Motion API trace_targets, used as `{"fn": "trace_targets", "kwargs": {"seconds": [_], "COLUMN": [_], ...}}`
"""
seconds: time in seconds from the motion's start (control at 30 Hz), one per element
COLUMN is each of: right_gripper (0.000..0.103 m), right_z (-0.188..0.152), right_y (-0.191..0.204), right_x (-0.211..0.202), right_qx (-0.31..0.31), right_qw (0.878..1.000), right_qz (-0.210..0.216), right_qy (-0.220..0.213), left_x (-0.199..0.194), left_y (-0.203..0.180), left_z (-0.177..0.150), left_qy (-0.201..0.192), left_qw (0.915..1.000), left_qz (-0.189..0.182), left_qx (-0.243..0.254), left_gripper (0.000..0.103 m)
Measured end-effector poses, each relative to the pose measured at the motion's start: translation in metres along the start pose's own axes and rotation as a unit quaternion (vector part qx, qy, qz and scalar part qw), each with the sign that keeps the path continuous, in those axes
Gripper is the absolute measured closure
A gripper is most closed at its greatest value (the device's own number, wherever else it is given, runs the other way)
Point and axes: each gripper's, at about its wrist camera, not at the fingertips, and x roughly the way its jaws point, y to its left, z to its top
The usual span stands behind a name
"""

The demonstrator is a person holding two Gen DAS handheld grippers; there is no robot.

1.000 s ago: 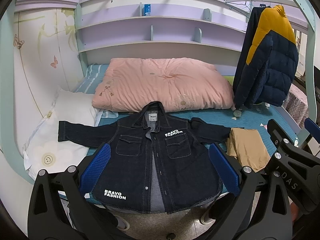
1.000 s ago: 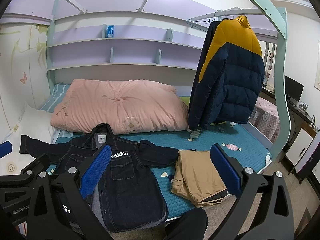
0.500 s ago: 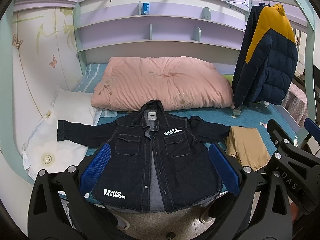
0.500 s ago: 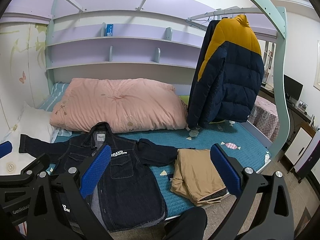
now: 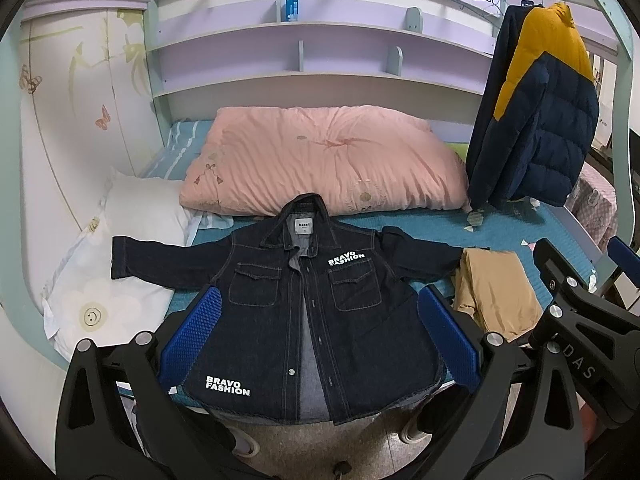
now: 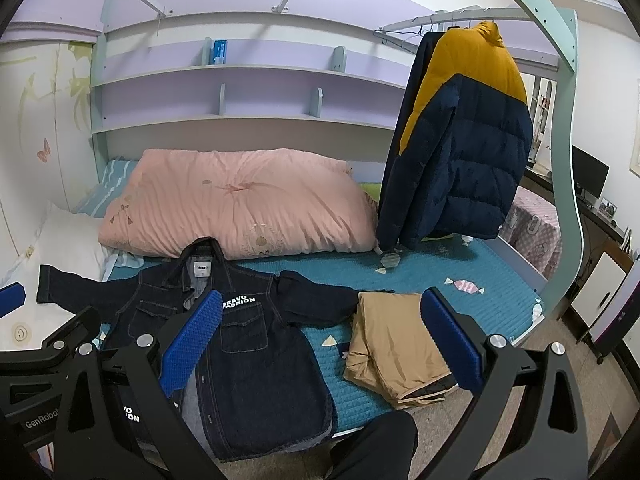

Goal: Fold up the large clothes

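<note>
A dark denim jacket (image 5: 320,312) with white "BRAVO FASHION" lettering lies face up on the teal bed cover, sleeves spread, hem hanging over the front edge. The same jacket (image 6: 256,344) sits at lower left in the right wrist view. My left gripper (image 5: 318,340) hovers open in front of the hem, blue pads wide apart, holding nothing. My right gripper (image 6: 318,340) is also open and empty, between the jacket and a folded tan garment (image 6: 396,348). In the left wrist view the tan garment (image 5: 496,296) lies right of the jacket.
A pink duvet (image 5: 324,164) fills the back of the bed. A white pillow (image 5: 116,264) lies at the left. A navy and yellow puffer coat (image 6: 460,140) hangs from a rail at the right. Teal bed frame post (image 6: 564,160) stands at the right. A person's dark trouser leg (image 6: 376,444) shows below.
Both views have shifted slightly; the jacket sits a little higher in frame. Both grippers stay open and empty, and the clothes have not moved.
</note>
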Motion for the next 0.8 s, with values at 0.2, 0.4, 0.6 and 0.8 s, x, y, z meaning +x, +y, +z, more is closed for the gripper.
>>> {"fn": "trace_targets", "kwargs": {"seconds": [0.2,0.4,0.6,0.8], "right_gripper": [0.007,0.007,0.007,0.007], "right_z": [0.001,0.004,0.002,-0.002], "right_y": [0.007,0.016,0.04,0.084], "right_x": [0.014,0.029,0.052,0.091], "right_qx": [-0.001,-0.008,-0.027,-0.057], "right_qw": [1.0,1.0,0.998,0.993], "right_qz": [0.001,0.005,0.015,0.041], "right_qy": [0.014,0.029,0.055,0.092], "left_x": [0.015,0.029,0.056,0.092], "left_y": [0.006,0.014,0.034,0.069], "left_z": [0.001,0.001,-0.002,-0.009], "left_qy": [0.014,0.025,0.051,0.087], "left_qw": [0.9999,0.9997,0.9985,0.9951], "left_qz": [-0.001,0.001,0.01,0.029], "left_qx": [0.001,-0.004,-0.014,-0.037], "left_gripper": [0.005,0.005,0.005,0.005]}}
